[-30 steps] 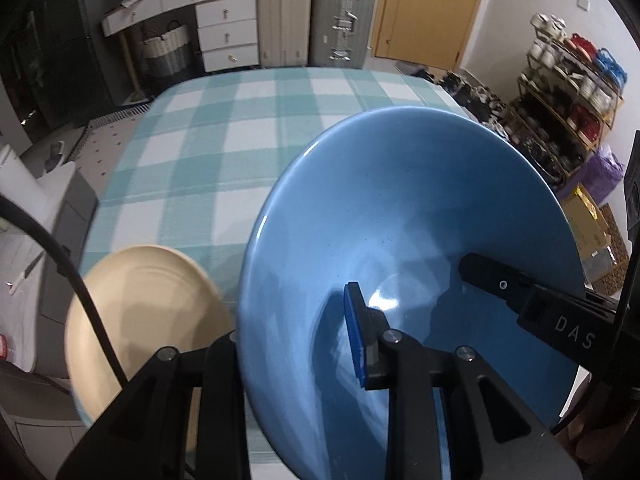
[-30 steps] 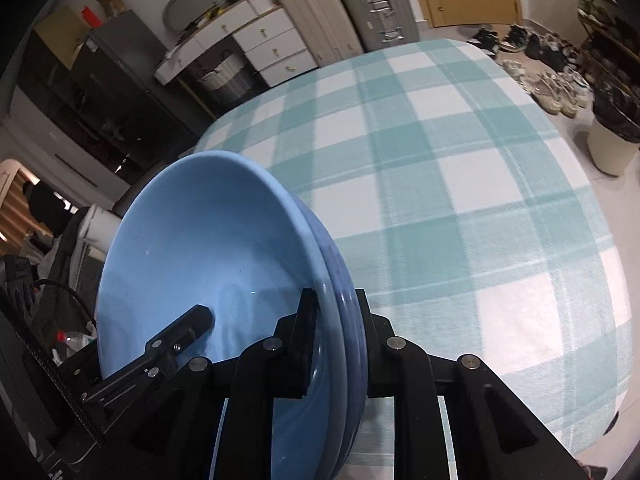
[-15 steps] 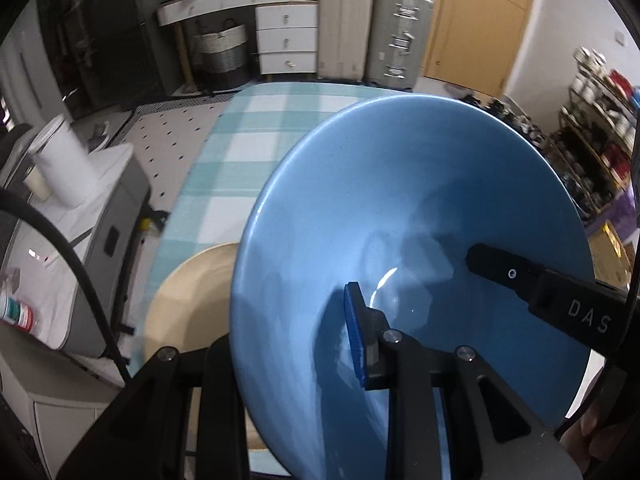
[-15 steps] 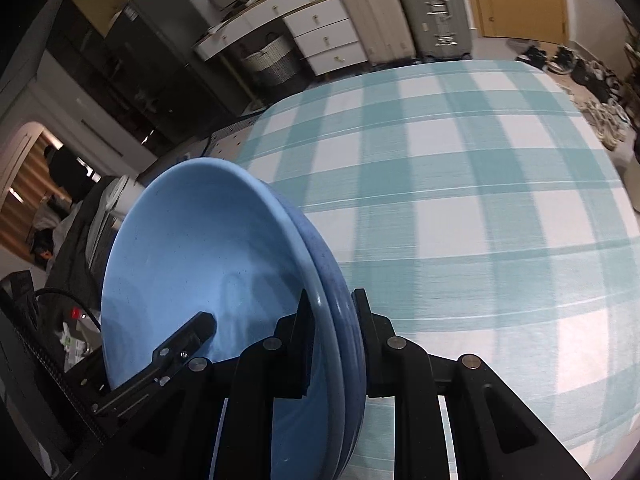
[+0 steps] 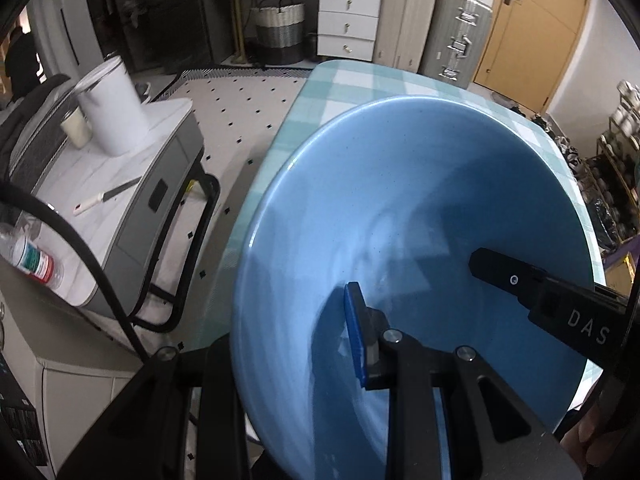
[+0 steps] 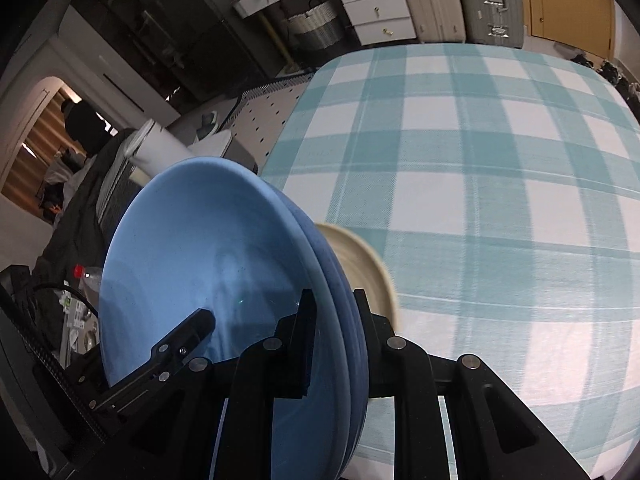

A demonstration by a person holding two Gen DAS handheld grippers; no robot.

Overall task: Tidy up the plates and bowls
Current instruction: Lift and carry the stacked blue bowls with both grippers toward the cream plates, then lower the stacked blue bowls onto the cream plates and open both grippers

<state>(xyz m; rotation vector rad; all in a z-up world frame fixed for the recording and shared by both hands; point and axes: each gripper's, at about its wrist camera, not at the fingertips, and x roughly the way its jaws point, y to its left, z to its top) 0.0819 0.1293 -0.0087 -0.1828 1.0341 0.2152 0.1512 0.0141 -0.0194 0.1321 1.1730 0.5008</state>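
Two stacked blue bowls (image 5: 420, 240) are held tilted above the left end of the checked table. My left gripper (image 5: 296, 332) is shut on their rim: the blue-padded finger (image 5: 356, 332) is inside, the other finger is behind the rim. My right gripper (image 6: 334, 324) is shut on the opposite rim of the blue bowls (image 6: 208, 264), one finger inside and one outside. A cream plate (image 6: 360, 256) lies on the table behind the bowls in the right wrist view; in the left wrist view the bowls hide it.
The teal-and-white checked table (image 6: 500, 160) stretches away to the right. Left of it stands a grey-white cabinet (image 5: 132, 184) with a white cylinder (image 5: 112, 108), a small cup and a bottle (image 5: 32, 264). Drawers and suitcases (image 5: 432, 28) line the far wall.
Both grippers have swung left with the blue bowls, toward the table's left end. The cream plate has gone behind the bowls in the left wrist view and come into sight in the right wrist view.
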